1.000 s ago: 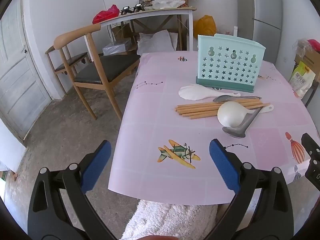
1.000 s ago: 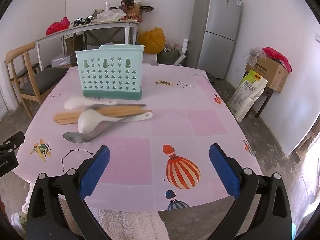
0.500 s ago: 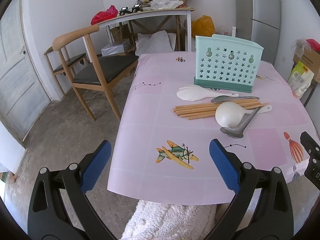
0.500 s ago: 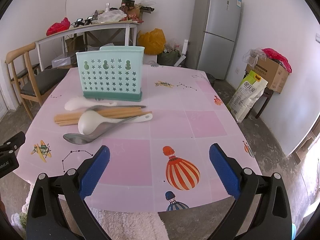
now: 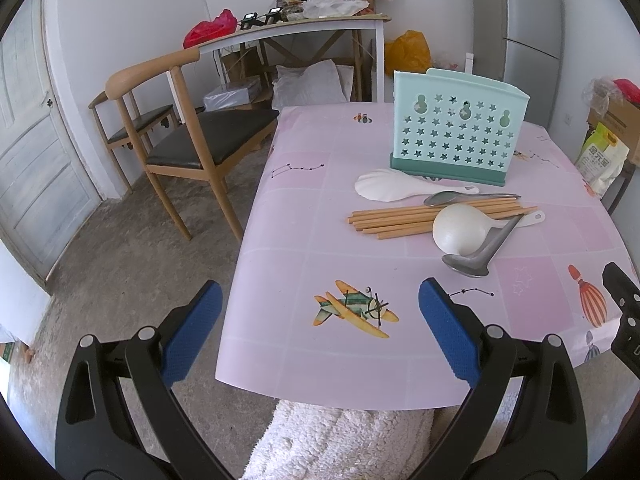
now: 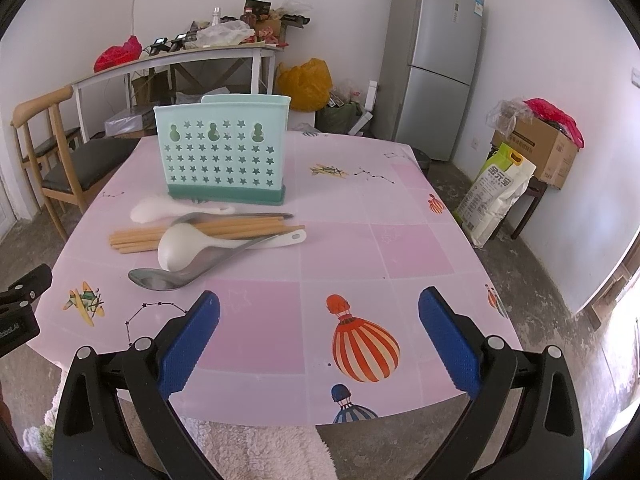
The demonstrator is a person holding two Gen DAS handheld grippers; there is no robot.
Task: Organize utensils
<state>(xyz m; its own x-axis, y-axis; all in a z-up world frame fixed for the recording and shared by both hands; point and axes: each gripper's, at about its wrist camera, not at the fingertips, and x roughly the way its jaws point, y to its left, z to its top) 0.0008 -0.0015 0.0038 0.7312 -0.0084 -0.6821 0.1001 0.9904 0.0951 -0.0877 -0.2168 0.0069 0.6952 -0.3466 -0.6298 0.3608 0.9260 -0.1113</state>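
Barely anything has shifted since a second ago, honestly: both views have crept a touch closer to the table (image 6: 400,240) and the utensils sit exactly where they were. Going left to right, the left gripper (image 5: 316,332) hangs over the near left corner of the table, blue pads spread wide with nothing between them, one pad out past the table's left edge over the floor and the other above the pink cloth by the airplane print. The pile sits toward the middle-left of the table: a white rice paddle (image 6: 160,209) closest to the holder, a bundle of wooden chopsticks (image 6: 200,232) lying crosswise, a slim metal spoon (image 6: 236,216) lying along the bundle's far side, a white soup ladle (image 6: 188,246) resting on top of the chopsticks, and a metal ladle (image 6: 180,274) with its bowl nearest the front edge and its handle running up under the white one. Just behind all that, toward the far edge, the mint green utensil holder (image 6: 224,152) stands upright and looks empty through its star holes. The right gripper (image 6: 319,334) hovers over the near edge by the striped balloon print, jaws wide apart too, holding nothing.
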